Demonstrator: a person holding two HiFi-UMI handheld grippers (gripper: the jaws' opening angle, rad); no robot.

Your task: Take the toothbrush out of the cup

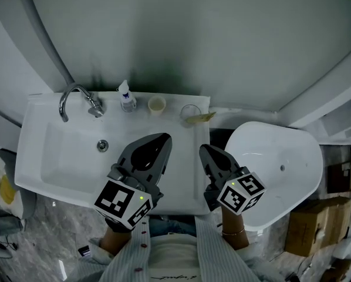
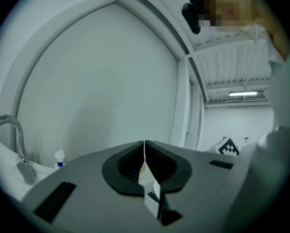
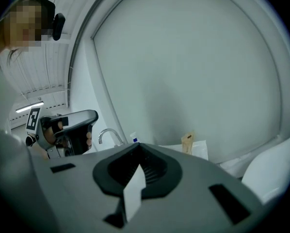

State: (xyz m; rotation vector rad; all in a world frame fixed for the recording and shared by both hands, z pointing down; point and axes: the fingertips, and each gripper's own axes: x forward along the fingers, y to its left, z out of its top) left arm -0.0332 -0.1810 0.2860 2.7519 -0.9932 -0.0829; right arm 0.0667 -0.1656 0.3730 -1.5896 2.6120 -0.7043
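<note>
At the sink (image 1: pixel 52 157), left gripper (image 1: pixel 162 137) and right gripper (image 1: pixel 203 149) hang empty, jaws together, apart from the cup (image 1: pixel 189 110).

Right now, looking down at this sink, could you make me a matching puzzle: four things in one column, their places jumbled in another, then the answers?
Things:
1. faucet
2. small bottle
3. beige cup
4. clear cup

Places:
A. right end of the sink ledge, toothbrush in it
B. between small bottle and clear cup
C. left end of the ledge
D. just right of the faucet

Pairs: 1-C, 2-D, 3-B, 4-A
</note>
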